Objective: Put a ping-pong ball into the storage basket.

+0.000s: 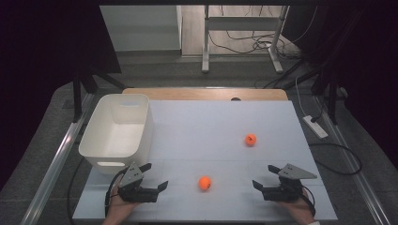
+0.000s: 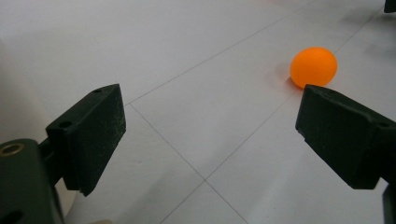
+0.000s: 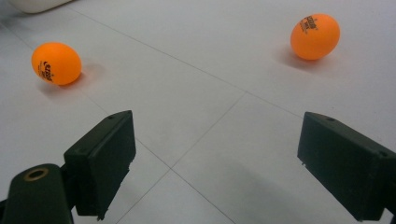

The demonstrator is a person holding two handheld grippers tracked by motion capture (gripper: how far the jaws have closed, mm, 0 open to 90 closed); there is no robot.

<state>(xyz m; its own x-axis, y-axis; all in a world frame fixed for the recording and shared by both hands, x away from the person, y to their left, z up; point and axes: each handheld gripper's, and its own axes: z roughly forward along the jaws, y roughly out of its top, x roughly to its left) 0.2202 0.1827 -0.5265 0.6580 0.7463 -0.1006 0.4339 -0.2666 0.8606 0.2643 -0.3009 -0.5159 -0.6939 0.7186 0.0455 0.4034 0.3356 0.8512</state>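
- High view: two orange balls lie on the pale worktop (image 1: 211, 126). Taking the white bin (image 1: 117, 130) at the worktop's left edge as the landmark, the near ball (image 1: 204, 183) sits to its right and closer to the person, while the far ball (image 1: 250, 139) lies farther right still, level with the bin's middle.
- The left tool (image 1: 155, 178) rests just below the bin's near corner, jaws spread with nothing between them, pointing toward the near ball. The right tool (image 1: 260, 177) rests well away from the bin on the opposite side, also spread and empty, facing inward.
- Judged from this layout, the work is at its start: both balls are free on the worktop, neither lifted, and the bin looks empty.
- Left gripper view: the near ball (image 2: 313, 67) lies ahead, just beyond the right-hand jaw's tip and off the centre line, so the jaws hold nothing.
- The next move probably calls for swinging the left tool until the ball sits between the jaws, then advancing and closing gently, since a light round ball may roll away.
- Right gripper view: both balls lie ahead of the wide, empty jaws, the near ball (image 3: 56, 63) toward the bin and the far ball (image 3: 315, 36) on the other side.
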